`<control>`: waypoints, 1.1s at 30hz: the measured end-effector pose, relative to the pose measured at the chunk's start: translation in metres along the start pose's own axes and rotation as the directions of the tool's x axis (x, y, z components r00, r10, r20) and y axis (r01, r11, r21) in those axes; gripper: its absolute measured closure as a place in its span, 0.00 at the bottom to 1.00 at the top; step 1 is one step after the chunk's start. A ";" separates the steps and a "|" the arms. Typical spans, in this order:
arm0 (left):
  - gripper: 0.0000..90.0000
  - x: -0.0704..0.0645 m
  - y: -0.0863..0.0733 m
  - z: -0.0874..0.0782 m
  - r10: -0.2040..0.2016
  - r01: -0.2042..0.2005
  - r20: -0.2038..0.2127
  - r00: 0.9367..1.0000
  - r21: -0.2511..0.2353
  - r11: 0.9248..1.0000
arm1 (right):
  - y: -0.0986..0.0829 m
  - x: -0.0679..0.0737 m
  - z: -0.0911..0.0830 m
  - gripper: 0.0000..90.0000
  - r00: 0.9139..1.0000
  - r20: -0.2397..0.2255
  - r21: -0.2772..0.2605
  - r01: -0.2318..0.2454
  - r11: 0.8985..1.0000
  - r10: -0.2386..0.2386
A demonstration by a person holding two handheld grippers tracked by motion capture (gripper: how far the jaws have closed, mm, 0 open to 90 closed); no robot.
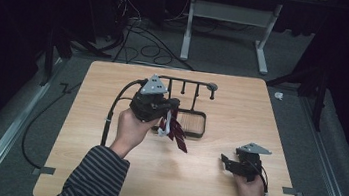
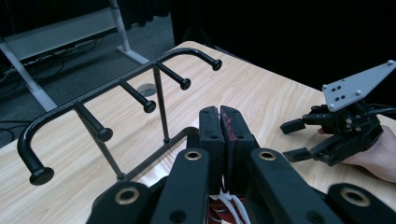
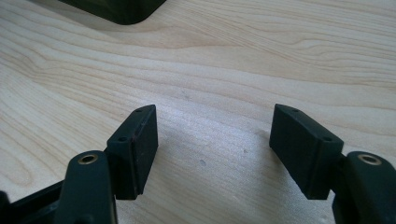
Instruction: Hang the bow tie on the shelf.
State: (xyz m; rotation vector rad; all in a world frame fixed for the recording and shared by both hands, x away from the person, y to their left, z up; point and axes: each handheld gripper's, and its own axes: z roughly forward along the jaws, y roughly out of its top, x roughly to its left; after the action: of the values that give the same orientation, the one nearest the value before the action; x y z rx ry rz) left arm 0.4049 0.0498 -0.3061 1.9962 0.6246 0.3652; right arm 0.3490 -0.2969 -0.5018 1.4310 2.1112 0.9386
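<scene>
pale wood table (image 1: 202,182), dark room, left gripper (image 1: 170,108) clamping striped tie (image 1: 177,133), right gripper (image 1: 227,163) spread

Right gripper (image 3: 212,149) fingers (image 3: 135,144) wide apart over bare wooden table (image 3: 233,60).

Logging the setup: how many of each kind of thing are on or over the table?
Grippers: 2 (left, right)
Peg rack: 1
Tray: 1
Striped tie: 1
Total: 5
</scene>
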 end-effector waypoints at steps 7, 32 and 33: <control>0.98 0.002 0.005 0.006 -0.002 0.002 -0.002 1.000 0.002 1.000 | 0.000 0.000 0.000 0.37 1.000 -0.001 0.001 -0.001 1.000 0.001; 0.98 0.014 0.014 0.034 -0.026 0.027 -0.012 1.000 0.027 0.999 | 0.000 0.000 0.000 0.37 1.000 -0.002 0.000 -0.003 1.000 0.003; 0.98 0.015 0.014 0.035 -0.029 0.029 -0.013 1.000 0.025 0.999 | 0.000 0.000 0.000 0.37 1.000 -0.001 0.000 0.000 1.000 0.000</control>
State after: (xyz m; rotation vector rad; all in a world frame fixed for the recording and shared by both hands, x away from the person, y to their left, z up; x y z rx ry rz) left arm 0.4390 0.0274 -0.3107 2.0082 0.6684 0.3546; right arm 0.3490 -0.2969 -0.5018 1.4312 2.1114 0.9403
